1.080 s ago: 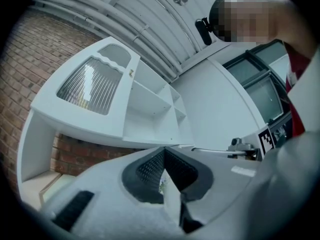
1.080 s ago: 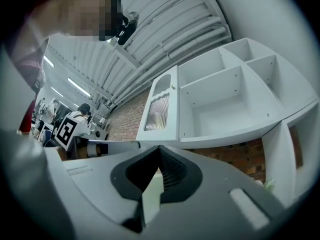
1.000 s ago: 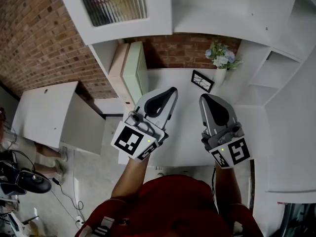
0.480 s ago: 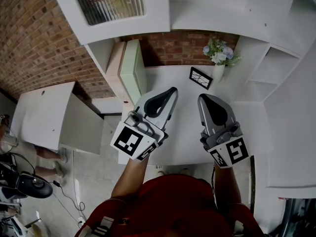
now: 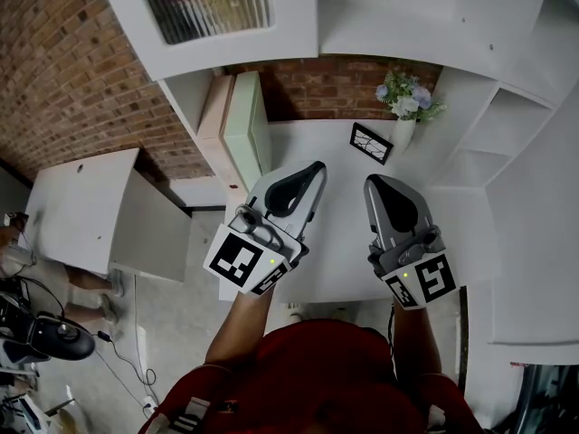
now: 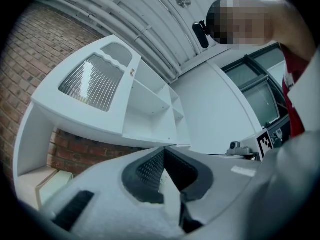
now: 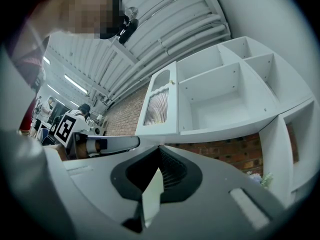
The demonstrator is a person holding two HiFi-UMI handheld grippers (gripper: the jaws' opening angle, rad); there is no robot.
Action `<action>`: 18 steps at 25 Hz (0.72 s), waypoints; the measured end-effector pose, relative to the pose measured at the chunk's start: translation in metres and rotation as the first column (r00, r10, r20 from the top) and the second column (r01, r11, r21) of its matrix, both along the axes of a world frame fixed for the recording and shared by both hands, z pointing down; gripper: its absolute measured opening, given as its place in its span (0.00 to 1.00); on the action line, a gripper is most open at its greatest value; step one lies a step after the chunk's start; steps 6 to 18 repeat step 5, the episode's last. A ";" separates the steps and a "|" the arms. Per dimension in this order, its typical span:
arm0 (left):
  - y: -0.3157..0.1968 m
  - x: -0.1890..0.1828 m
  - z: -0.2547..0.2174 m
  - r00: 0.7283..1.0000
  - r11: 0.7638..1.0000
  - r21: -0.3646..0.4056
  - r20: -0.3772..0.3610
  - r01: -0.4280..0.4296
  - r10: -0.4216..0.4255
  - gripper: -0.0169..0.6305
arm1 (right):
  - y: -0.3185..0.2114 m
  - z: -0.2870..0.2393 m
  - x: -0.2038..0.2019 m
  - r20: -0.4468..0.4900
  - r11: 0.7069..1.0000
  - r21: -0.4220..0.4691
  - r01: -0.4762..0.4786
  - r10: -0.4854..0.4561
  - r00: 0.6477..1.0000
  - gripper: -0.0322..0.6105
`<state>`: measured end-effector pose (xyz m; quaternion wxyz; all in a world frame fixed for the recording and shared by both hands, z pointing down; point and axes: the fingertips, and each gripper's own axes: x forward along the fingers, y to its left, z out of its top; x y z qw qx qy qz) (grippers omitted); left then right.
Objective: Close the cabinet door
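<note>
The white cabinet door [image 5: 217, 16] with a ribbed glass panel stands swung open at the upper left, beside the open white shelves [image 5: 389, 16]. It also shows in the left gripper view, where the door [image 6: 95, 84] is up and to the left, and in the right gripper view, where the door [image 7: 160, 104] hangs left of the empty compartments [image 7: 225, 99]. My left gripper [image 5: 315, 166] is shut and holds nothing, well below the door. My right gripper [image 5: 371, 181] hovers beside it over the white counter [image 5: 335, 242], also shut and holding nothing. Neither touches the door.
A vase of flowers [image 5: 404, 107] and a small dark picture frame [image 5: 371, 145] stand at the back of the counter. Pale green and peach panels [image 5: 242, 125] lean at the counter's left. A white table [image 5: 86, 206] stands further left, white side shelves [image 5: 507, 125] at right, brick wall behind.
</note>
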<state>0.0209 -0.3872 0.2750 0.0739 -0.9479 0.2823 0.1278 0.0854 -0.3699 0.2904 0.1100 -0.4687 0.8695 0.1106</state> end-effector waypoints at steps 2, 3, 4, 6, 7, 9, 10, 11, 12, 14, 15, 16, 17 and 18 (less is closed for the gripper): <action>0.000 -0.001 0.000 1.000 1.000 0.000 -0.003 0.001 -0.001 0.03 | 0.000 0.000 -0.001 0.001 1.000 0.000 0.001 -0.001 1.000 0.07; 0.000 -0.002 0.000 1.000 1.000 0.000 -0.004 0.001 -0.001 0.03 | 0.000 0.000 -0.001 0.001 1.000 0.001 0.001 -0.001 1.000 0.07; 0.000 -0.002 0.000 1.000 1.000 0.000 -0.004 0.002 -0.002 0.03 | 0.000 -0.001 -0.002 0.002 1.000 0.002 0.001 -0.001 1.000 0.07; 0.000 -0.003 0.000 1.000 1.000 0.000 -0.005 0.002 -0.002 0.03 | 0.000 -0.001 -0.002 0.002 1.000 0.003 0.001 -0.001 1.000 0.07; 0.000 -0.003 0.000 1.000 1.000 0.000 -0.005 0.002 -0.002 0.03 | 0.000 -0.001 -0.002 0.002 1.000 0.003 0.001 -0.001 1.000 0.07; 0.000 -0.003 0.000 1.000 1.000 0.000 -0.005 0.002 -0.002 0.03 | 0.000 -0.001 -0.002 0.002 1.000 0.003 0.001 -0.001 1.000 0.07; 0.000 -0.003 0.000 1.000 1.000 0.000 -0.005 0.002 -0.002 0.03 | 0.000 -0.001 -0.002 0.002 1.000 0.003 0.001 -0.001 1.000 0.07; 0.000 -0.003 0.000 1.000 1.000 0.000 -0.005 0.002 -0.002 0.03 | 0.000 -0.001 -0.002 0.002 1.000 0.003 0.001 -0.001 1.000 0.07; 0.000 -0.003 0.000 1.000 1.000 0.000 -0.005 0.002 -0.002 0.03 | 0.000 -0.001 -0.002 0.002 1.000 0.003 0.001 -0.001 1.000 0.07; 0.000 -0.003 0.000 1.000 1.000 0.000 -0.005 0.002 -0.002 0.03 | 0.000 -0.001 -0.002 0.002 1.000 0.003 0.001 -0.001 1.000 0.07; 0.000 -0.003 0.000 1.000 1.000 0.000 -0.005 0.002 -0.002 0.03 | 0.000 -0.001 -0.002 0.002 1.000 0.003 0.001 -0.001 1.000 0.07; 0.000 -0.003 0.000 1.000 1.000 0.000 -0.005 0.002 -0.002 0.03 | 0.000 -0.001 -0.002 0.002 1.000 0.003 0.001 -0.001 1.000 0.07; 0.000 -0.003 0.000 1.000 1.000 0.000 -0.005 0.002 -0.002 0.03 | 0.000 -0.001 -0.002 0.002 1.000 0.003 0.001 -0.001 1.000 0.07; 0.000 -0.003 0.000 1.000 1.000 0.000 -0.005 0.002 -0.002 0.03 | 0.000 -0.001 -0.002 0.002 1.000 0.003 0.001 -0.001 1.000 0.07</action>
